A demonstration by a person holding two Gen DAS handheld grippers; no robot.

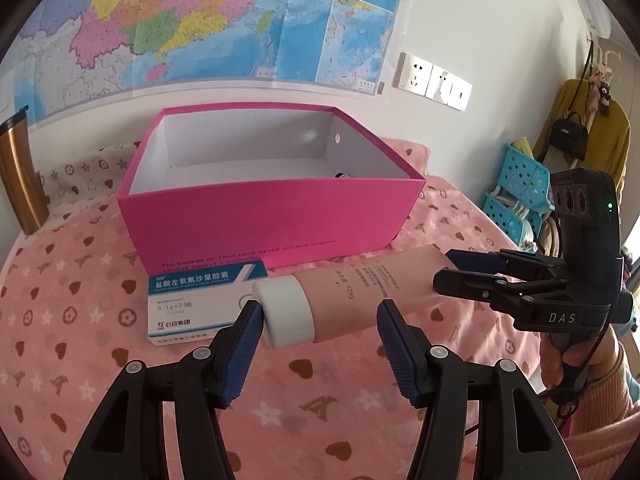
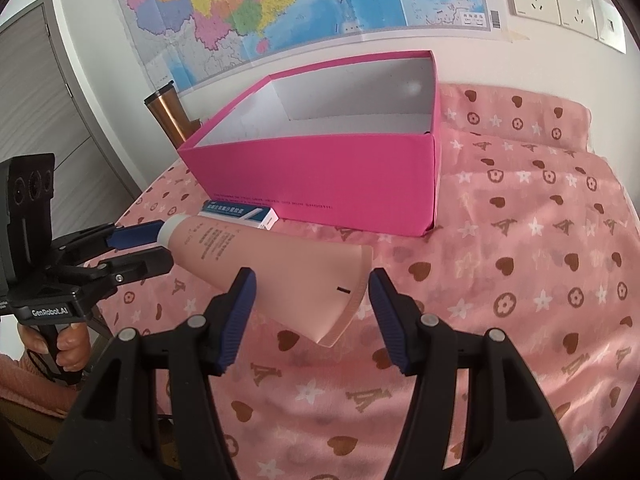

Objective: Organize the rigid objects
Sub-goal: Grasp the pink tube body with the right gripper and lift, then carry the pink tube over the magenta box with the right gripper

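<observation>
Pink heart-and-star bedspread [image 1: 80, 340] w/ a wall map [image 1: 180, 20] behind. Left gripper [image 1: 320, 326] is clamped across the white cap [image 1: 285, 312] end of a pink tube [image 1: 360, 296]: its left pad presses the cap, its right pad sits against the body by the cap. Right gripper [image 2: 312, 308] straddles the flat crimped tail of the tube [image 2: 280, 272]; its left pad touches the tail, but a small gap shows at its right pad, so I can't tell if it's really clamped. Tube hangs between both grippers, clear of the bedspread, just in front of the magenta box [image 1: 264, 216], tail end lower than cap.

A medicine carton [image 1: 204, 304] lies in front of the box, touching its front wall near the left corner, w/ the cap just over it.

Risks, as I judge: round cap may roll out of the left pads; the tail may slide through the right ones; the tube could hit the box's front wall if not lifted high enough.
</observation>
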